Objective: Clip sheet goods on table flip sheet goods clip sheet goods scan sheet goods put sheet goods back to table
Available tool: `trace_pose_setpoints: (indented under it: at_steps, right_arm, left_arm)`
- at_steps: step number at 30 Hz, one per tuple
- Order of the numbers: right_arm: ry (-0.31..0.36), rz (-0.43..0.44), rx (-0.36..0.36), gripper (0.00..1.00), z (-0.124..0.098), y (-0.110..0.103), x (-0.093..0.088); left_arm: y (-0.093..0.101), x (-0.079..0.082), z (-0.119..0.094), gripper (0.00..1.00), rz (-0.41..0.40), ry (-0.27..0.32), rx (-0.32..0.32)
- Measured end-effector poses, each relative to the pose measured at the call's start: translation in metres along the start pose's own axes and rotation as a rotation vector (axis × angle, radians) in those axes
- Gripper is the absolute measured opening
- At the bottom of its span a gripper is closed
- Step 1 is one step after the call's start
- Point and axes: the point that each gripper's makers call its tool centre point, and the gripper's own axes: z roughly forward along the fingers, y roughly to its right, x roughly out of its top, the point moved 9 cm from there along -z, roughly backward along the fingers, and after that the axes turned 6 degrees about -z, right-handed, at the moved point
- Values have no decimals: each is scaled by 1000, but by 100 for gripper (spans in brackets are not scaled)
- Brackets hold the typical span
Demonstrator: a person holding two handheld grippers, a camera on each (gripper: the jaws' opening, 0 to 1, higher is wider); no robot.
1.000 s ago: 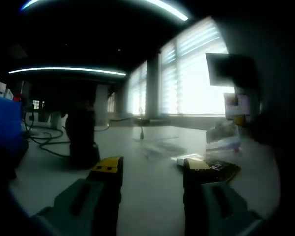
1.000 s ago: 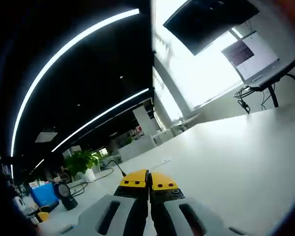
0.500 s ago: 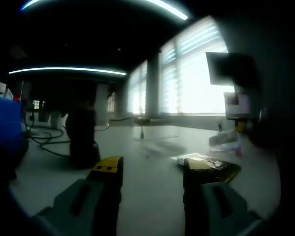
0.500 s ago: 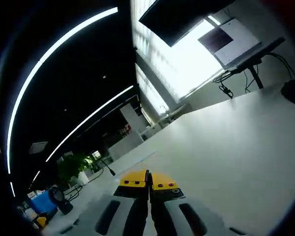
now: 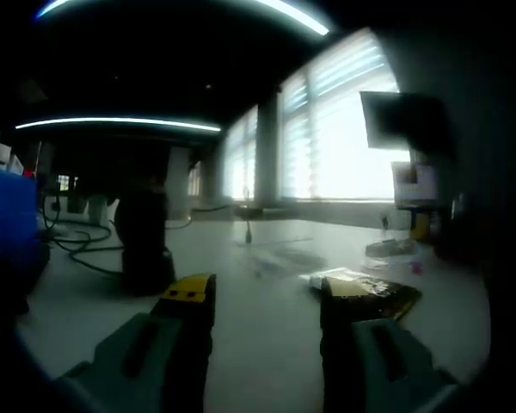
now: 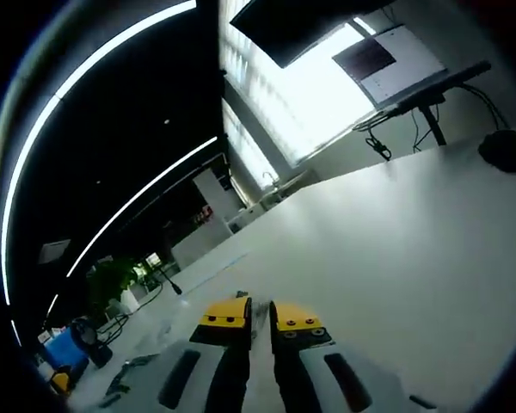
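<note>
White table, dark sheet goods prob. lying flat, long axis L-R

One dark packet of sheet goods is lying on the white surface, and one clear, pale packet is lying beyond it. One black stand-like object is standing on the same surface, beside one blue box. In the right gripper view, one laptop is sitting raised on a stand, and one potted plant is showing far off.
</note>
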Motion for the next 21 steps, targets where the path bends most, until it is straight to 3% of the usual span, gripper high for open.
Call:
trace_pose_setpoints:
  at_steps: [5,11,14,21]
  right_arm:
    - [6,-41,27,30,1,-3,-1]
    - [22,-18,42,35,-1,-6,1]
    - [35,-5,44,47,0,-5,2]
    - [57,-39,77,57,0,-10,5]
  left_arm:
    - [0,0,0,41,0,0,2]
    - [0,0,0,41,0,-1,2]
    - [0,0,0,41,0,-1,1]
    - [-1,0,0,41,-1,1,2]
